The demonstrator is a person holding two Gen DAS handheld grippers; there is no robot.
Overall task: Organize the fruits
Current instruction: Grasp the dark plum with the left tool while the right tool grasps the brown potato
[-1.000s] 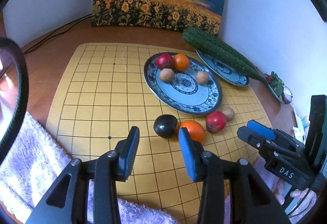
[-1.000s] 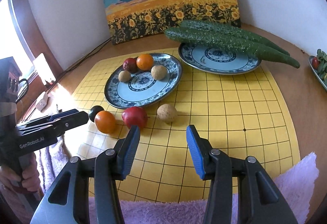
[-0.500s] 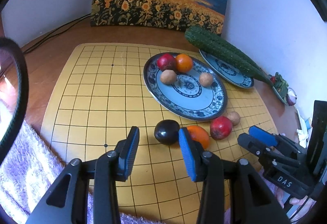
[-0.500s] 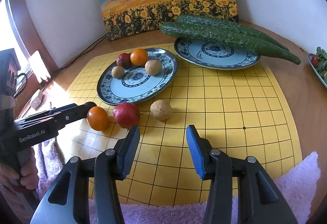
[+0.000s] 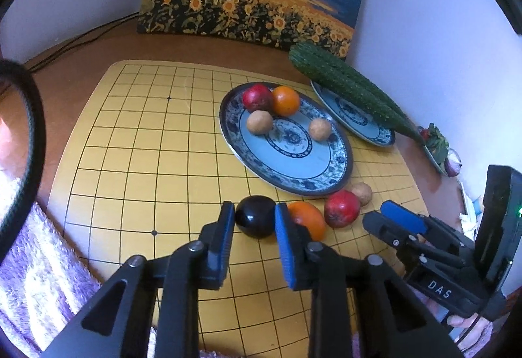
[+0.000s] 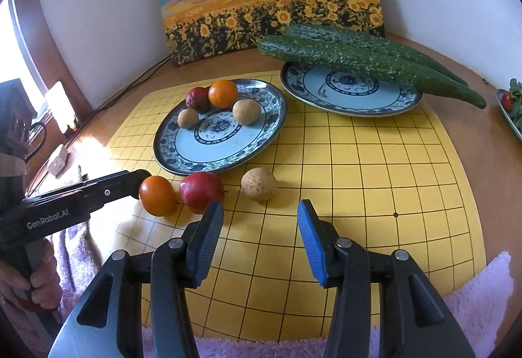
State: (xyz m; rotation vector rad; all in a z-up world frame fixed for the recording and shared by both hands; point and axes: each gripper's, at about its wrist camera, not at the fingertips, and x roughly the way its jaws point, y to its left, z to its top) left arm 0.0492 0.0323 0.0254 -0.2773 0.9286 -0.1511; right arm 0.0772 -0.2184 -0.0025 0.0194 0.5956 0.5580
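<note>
— Dark plum point(image 5: 255, 217) on yellow grid mat point(image 5: 137, 142), between fingers of left gripper point(image 5: 254, 219); pads at either side, contact not clear, cannot tell if clamped.
— Right gripper point(image 6: 261, 229)?
— Spread wide, holding nothing, low over mat just short of brown fruit point(image 6: 258, 183).
— Loose fruit?
— Orange point(image 5: 306, 221) just beside plum, then red apple point(image 5: 342, 209), then brown fruit; all near rim of front plate point(image 5: 339, 181).
— On plate?
— Four pieces, far side. Cucumbers point(image 6: 359, 61) across rear plate point(image 6: 352, 103).
</note>
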